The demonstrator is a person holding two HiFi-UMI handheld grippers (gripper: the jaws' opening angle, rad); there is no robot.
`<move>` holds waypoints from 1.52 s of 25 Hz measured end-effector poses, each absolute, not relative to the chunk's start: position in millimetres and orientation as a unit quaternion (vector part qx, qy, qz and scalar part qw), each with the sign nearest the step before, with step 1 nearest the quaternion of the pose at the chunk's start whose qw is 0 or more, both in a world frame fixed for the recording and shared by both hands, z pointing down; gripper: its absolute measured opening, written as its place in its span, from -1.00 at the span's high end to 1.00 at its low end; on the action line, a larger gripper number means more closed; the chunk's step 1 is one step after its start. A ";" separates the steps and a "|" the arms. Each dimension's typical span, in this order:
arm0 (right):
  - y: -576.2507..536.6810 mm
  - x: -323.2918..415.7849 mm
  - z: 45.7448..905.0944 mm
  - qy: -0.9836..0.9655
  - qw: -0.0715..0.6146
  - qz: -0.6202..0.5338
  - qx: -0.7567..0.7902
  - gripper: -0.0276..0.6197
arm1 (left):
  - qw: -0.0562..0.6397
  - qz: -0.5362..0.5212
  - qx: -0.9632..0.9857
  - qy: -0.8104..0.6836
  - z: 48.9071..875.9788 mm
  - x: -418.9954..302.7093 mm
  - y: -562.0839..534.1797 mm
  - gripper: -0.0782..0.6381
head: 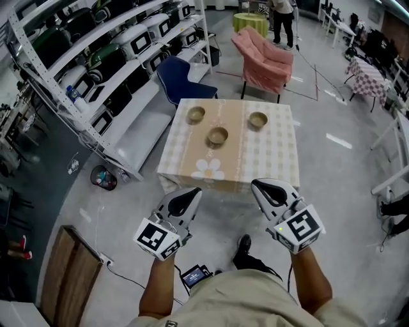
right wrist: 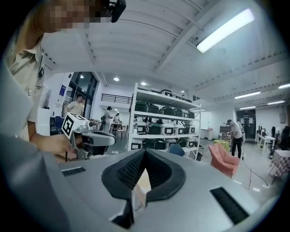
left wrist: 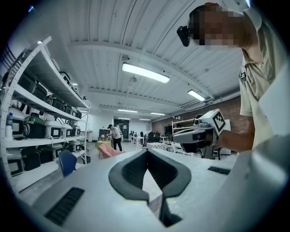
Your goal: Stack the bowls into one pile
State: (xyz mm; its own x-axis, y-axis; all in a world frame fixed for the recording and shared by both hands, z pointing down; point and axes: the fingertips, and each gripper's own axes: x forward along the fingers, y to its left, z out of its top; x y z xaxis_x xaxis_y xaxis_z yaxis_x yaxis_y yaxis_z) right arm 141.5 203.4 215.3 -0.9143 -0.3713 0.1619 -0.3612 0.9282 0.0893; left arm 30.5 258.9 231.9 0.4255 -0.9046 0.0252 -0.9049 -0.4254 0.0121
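Note:
Three tan bowls stand apart on the checked tablecloth of a small square table (head: 268, 159): one at the far left (head: 195, 115), one nearer the middle (head: 217, 135), one at the far right (head: 257, 120). Both grippers hang in the air short of the table's near edge, well clear of the bowls. My left gripper (head: 193, 193) is shut with nothing in it; its dark pads (left wrist: 131, 170) meet at the tip. My right gripper (head: 257, 185) is likewise shut and empty, pads (right wrist: 161, 170) touching. Neither gripper view shows any bowl.
White shelving (head: 96, 57) full of appliances runs along the left. A blue chair (head: 182, 80) and a pink armchair (head: 265, 60) stand behind the table. A person (head: 282, 19) stands at the far back. A wooden board (head: 70, 274) lies at lower left.

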 end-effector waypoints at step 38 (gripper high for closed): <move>-92.6 -3.2 243.0 -0.968 0.115 -0.001 0.223 0.91 | 0.018 0.002 0.855 -0.518 249.0 -130.4 -60.8 0.76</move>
